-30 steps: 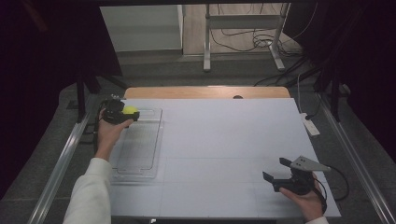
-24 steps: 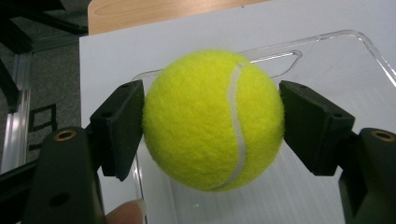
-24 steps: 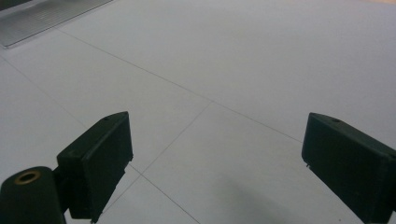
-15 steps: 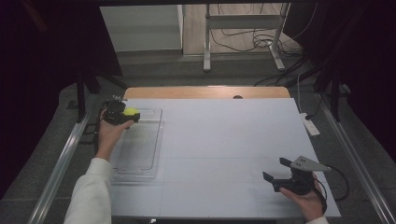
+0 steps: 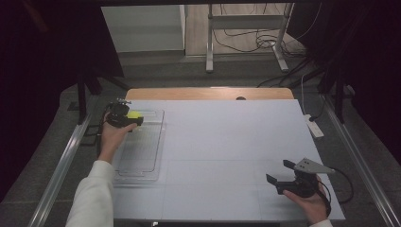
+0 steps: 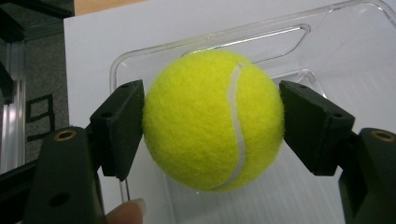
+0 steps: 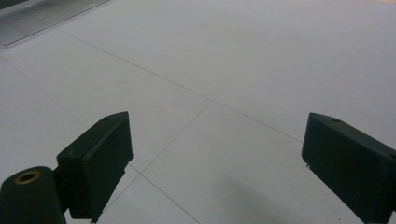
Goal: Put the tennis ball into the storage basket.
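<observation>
L gripper [image 5: 134, 118] sat at the far left of the table [image 5: 227, 137], over the far end of a clear plastic tray [image 5: 142, 156]. Its jaws were clamped on a yellow tennis ball [image 5: 135, 115]; in the left gripper view the pads pressed the ball [image 6: 212, 119] on both sides, w/ the white seam running down its right half. The ball sat over the tray's far end [image 6: 327, 51], near the moulded handle slot; couldn't tell if it touched the tray floor or hung just above. A fingertip [image 6: 126, 213] showed at the bottom edge of that view, by the left jaw. The person's left arm in a white sleeve [image 5: 92, 198] reached in from the near left.

R gripper [image 5: 280, 173] was at the near right of the table, well apart from tray & ball, held in the right hand [image 5: 309, 201]. Its jaws stood wide apart w/ nothing between them; the right gripper view looked btw them [image 7: 215, 163] onto bare white table surface crossed by thin lines. A grey three-cornered plate [image 5: 312, 165] sat on top of it.
</observation>
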The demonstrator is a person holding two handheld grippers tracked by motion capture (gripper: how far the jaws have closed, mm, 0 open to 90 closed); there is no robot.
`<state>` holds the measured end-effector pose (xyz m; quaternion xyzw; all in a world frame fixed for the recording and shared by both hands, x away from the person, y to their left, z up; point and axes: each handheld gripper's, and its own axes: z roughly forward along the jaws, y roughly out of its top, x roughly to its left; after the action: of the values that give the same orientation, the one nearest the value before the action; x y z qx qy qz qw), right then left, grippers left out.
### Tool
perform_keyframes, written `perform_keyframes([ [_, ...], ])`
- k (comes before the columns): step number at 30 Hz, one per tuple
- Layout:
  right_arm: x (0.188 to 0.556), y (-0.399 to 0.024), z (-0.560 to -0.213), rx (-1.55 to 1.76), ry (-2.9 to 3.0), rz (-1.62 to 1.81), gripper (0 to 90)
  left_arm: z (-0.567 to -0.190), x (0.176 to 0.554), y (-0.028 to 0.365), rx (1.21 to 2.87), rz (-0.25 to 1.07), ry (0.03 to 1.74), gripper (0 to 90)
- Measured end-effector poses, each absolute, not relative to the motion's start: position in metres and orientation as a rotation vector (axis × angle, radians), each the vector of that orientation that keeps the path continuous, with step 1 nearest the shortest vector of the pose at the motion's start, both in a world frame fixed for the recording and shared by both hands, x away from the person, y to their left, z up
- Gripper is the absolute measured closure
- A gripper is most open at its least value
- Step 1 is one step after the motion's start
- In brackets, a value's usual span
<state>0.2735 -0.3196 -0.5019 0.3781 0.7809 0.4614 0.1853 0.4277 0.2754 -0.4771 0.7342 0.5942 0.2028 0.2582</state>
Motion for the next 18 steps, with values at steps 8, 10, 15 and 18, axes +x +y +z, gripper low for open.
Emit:
perform_keyframes([
  [8, 0.2734, -0.3193, -0.5019, 1.063, 2.2, 1.301, 8.9, -0.4792, 0.4282, 0.273, 2.021, 0.531, 1.622, 26.6],
  [10, 0.2734, -0.3195, -0.5017, 1.065, 2.2, 1.3, 8.9, -0.4802, 0.4288, 0.2717, 2.03, 0.529, 1.627, 26.6],
  [15, 0.2735, -0.3194, -0.502, 1.064, 2.2, 1.3, 9.0, -0.483, 0.4303, 0.2678, 2.05, 0.529, 1.63, 26.6],
  [18, 0.2736, -0.3196, -0.502, 1.065, 2.201, 1.3, 8.9, -0.4836, 0.4307, 0.2663, 2.063, 0.534, 1.627, 26.5],
])
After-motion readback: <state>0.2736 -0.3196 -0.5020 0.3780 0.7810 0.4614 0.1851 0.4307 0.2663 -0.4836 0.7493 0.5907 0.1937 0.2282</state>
